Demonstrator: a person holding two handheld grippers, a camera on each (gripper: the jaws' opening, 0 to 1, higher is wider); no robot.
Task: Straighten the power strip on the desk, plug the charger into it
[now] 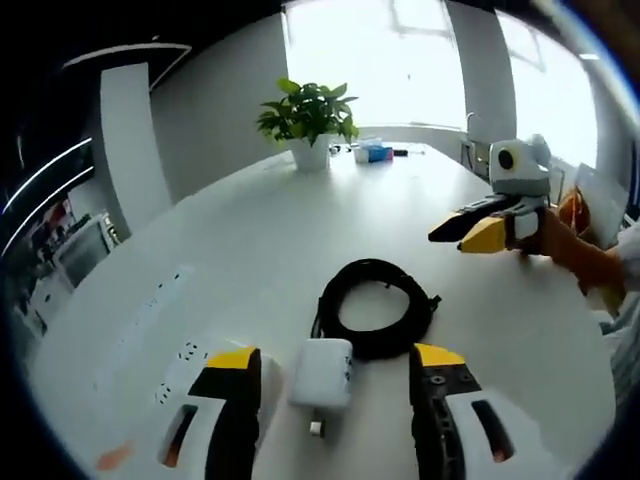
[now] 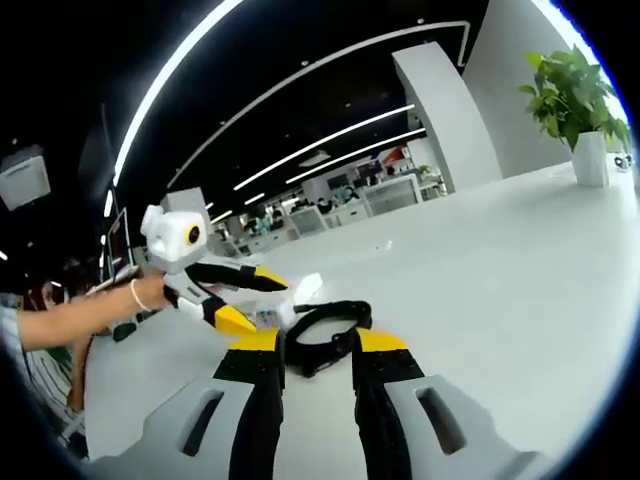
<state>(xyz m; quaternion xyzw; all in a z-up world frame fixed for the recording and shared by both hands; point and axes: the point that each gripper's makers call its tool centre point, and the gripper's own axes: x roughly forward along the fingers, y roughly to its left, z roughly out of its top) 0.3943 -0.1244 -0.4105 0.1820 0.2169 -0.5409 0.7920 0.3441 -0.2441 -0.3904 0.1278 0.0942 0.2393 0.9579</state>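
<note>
The power strip (image 1: 165, 345) lies flat on the white bench (image 1: 300, 230), white on white and hard to make out; in the left gripper view it runs along the bench's left side, with its near end just beside the left finger of the left gripper (image 1: 335, 385). The charger (image 1: 322, 373), a small white block with its plug end toward the camera, rests on the bench between the left gripper's fingers, which stand wide apart and touch nothing. Its black cable (image 1: 375, 305) lies coiled in a loose ring just beyond the block, toward the middle of the bench.

The right gripper (image 1: 472, 230) hangs above the right side of the bench in the left gripper view, held by a hand (image 1: 575, 250); its fingers are parted and hold nothing. In the right gripper view its own fingers (image 2: 315, 355) rise with a gap between them, and the coiled cable (image 2: 325, 330) sits just past their tips. The left gripper (image 2: 245, 295) comes in from the left there, above the cable and the charger (image 2: 300, 290).

A potted plant (image 1: 308, 118) stands at the far edge of the bench, with a few small things (image 1: 372, 151) just beside it that are too small to tell. Bright windows (image 1: 400, 55) lie behind.
</note>
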